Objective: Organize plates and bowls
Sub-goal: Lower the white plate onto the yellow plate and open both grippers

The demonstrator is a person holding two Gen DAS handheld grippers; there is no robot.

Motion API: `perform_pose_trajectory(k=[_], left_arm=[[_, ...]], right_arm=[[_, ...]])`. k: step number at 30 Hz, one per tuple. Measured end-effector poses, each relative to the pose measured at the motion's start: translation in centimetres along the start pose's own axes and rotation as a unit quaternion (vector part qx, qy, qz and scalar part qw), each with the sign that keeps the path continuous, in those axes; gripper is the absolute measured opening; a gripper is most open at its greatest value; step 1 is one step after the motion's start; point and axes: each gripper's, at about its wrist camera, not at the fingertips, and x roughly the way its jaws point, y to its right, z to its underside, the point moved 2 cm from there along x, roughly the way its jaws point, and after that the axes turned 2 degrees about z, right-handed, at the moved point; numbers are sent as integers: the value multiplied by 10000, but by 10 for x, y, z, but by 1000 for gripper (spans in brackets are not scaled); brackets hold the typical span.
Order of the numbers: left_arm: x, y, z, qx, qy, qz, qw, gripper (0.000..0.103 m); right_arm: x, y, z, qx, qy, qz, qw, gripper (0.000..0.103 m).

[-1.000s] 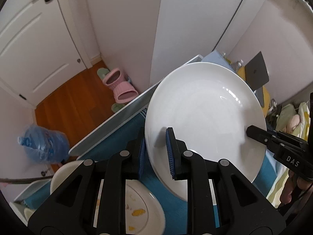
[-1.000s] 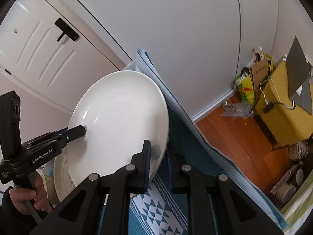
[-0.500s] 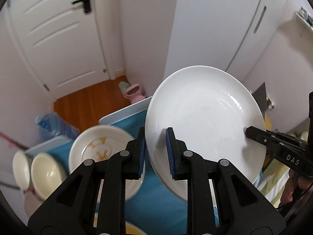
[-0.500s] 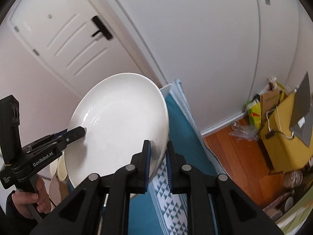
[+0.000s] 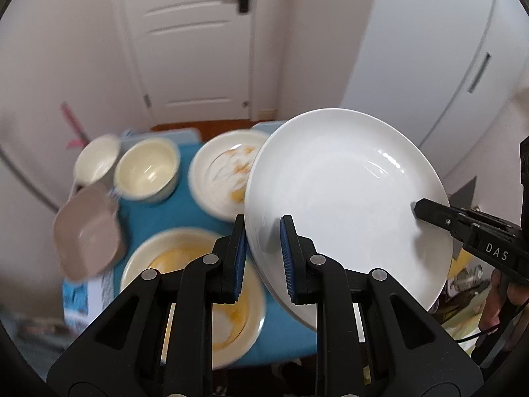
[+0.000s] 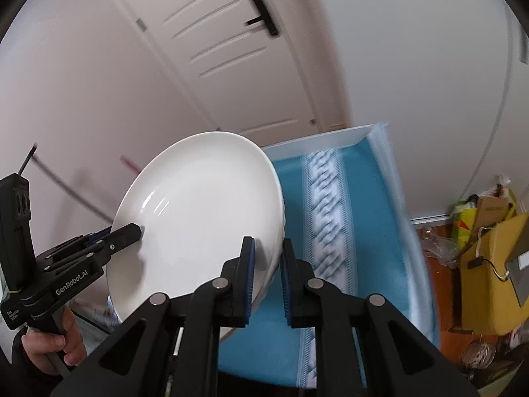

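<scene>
A large white plate (image 5: 347, 198) is held tilted in the air above the table by both grippers. My left gripper (image 5: 263, 251) is shut on its near left rim. My right gripper (image 6: 267, 261) is shut on the opposite rim of the plate (image 6: 198, 205). Below it on the table, two soiled cream plates show in the left wrist view, one at the front (image 5: 195, 291) and one further back (image 5: 221, 172). Two cream bowls (image 5: 147, 170) (image 5: 96, 158) and a grey square dish (image 5: 87, 235) stand at the left.
The table carries a blue patterned cloth (image 6: 334, 231). A white door (image 5: 195, 43) and white cupboards (image 5: 439, 49) stand behind it. A yellow box (image 6: 492, 274) and bags sit on the wooden floor at the right.
Both grippers have swung the plate round to the left, level with the table's dishes. The bowls, grey dish and both soiled plates have come into the left wrist view.
</scene>
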Motion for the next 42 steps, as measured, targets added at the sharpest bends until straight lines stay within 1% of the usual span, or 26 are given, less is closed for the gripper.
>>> perform_pose_trajectory(k=[4,8,11,14,18,23,32,38,42], left_arm=[[-1,-29,28,-386,-108,-161,9991,18],[6,-60,57,-710,-270,-270,9967,18],[11,-76,81,-844,-369,-334,9952,18],[25,-98,99,-994,-469,-359,9933,18],[43,-119,115,-1222,-582,-308,9903,18],[59,-136,124,-1299,-688,-306,9887,18],[79,-148,126,-1382,-873,-253,9862,18],[89,-146,127,-1292,-984,-355,9861,18],[92,-144,124,-1126,-987,-478,9876,18]], right_arm=[[20,-24,19,-293,-292,-223,9989,14],[45,-45,35,-538,-589,-330,9963,14],[66,-63,44,-695,-772,-349,9940,14],[84,-76,53,-856,-904,-358,9916,14],[103,-91,64,-1047,-1028,-325,9886,14],[126,-105,73,-1222,-1175,-226,9853,14],[140,-117,76,-1496,-1196,-25,9815,14],[144,-119,72,-1485,-1172,13,9819,14],[148,-121,71,-1487,-1183,18,9818,14]])
